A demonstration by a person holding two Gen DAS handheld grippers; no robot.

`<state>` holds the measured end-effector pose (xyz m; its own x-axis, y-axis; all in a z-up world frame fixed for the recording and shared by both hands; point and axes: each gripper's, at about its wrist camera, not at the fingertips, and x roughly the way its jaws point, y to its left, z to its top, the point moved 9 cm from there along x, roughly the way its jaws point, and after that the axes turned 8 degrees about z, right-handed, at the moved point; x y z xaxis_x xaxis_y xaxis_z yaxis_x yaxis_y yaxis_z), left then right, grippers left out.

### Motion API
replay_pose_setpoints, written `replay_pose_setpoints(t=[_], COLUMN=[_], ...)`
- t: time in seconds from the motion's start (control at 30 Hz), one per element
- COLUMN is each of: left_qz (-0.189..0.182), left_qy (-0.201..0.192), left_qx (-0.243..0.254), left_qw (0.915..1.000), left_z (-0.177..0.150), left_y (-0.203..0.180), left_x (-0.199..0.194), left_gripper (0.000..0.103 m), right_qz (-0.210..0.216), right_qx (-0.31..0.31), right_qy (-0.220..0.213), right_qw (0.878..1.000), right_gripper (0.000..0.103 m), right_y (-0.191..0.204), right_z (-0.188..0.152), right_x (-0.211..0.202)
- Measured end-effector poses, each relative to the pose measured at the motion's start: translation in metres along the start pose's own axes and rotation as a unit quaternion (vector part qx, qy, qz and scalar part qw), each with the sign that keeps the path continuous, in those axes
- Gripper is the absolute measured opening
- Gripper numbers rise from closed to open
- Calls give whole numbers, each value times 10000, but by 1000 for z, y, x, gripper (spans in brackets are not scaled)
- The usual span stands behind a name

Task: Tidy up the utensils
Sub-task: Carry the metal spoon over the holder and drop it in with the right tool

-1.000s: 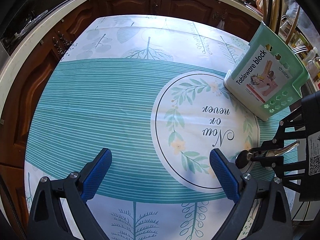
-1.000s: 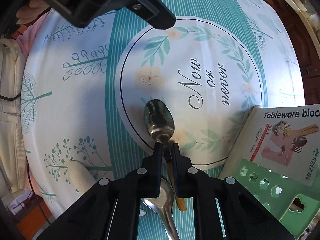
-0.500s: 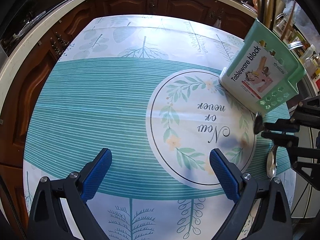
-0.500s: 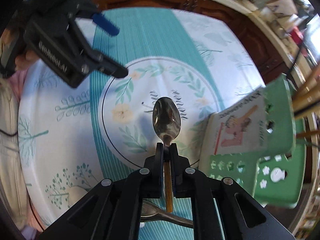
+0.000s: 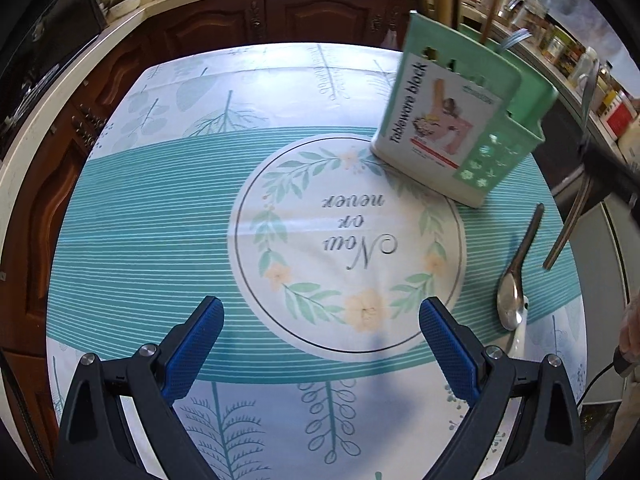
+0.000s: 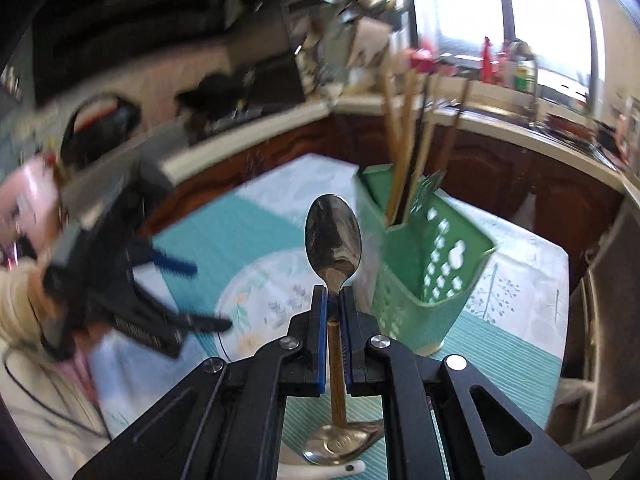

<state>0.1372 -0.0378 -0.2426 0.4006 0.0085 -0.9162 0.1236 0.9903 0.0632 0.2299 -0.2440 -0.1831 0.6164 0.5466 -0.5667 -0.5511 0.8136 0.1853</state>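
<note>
Blue-padded, the left hand-held gripper [image 5: 320, 340] hangs wide and empty over the leaf-printed surface [image 5: 160, 220]. The right hand-held gripper [image 6: 333, 300] clamps 1 shiny steel spoon [image 6: 333, 236], bowl upward, long axis pointing ahead; the green perforated plastic utensil holder [image 6: 432, 264] stands just right, nearer this hand.

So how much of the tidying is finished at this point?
Partly. The green holder already has chopsticks and a fork standing in it. The right gripper is shut on a spoon, lifted near the holder but not in it. Another spoon lies on the tablecloth. The left gripper is open and empty.
</note>
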Motion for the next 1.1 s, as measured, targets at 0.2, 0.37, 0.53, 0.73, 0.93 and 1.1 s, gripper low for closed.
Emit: replay_pose_setpoints(t=[0.2,0.37,0.53,0.73,0.93,1.1], left_qz=[87,203,301,-5,142,227], left_qy=[-393,-988,-1472,-1560,-1349,-1259], left_qx=[216,98,-27,-85,27,125], left_qw=[9990,9949,9886,9877,9908,9917], left_z=[21,69,112,122,106,89], left_y=[-16,-14,-13,-24,-35,-41], left_x=[-28,-64,-92,-94,-80,-71], left_gripper=[97,97,97,102,102,102], right_qz=[-239,-749,-1199,-1481,-1350,-1270], right_qx=[670,864,1143,1216,1336,1459], right_qy=[-1082,-1597,-1742,-1388,-1115,-1234], right_qw=[9916,9805,9707,9716,9755,9733], right_gripper=[6,6,6,6,13,23], right_y=[-16,-36,-67,-97,-99,-77], right_z=[52,91,111,99,75,52], right_x=[-65,-98,-98,-59,-23,-33])
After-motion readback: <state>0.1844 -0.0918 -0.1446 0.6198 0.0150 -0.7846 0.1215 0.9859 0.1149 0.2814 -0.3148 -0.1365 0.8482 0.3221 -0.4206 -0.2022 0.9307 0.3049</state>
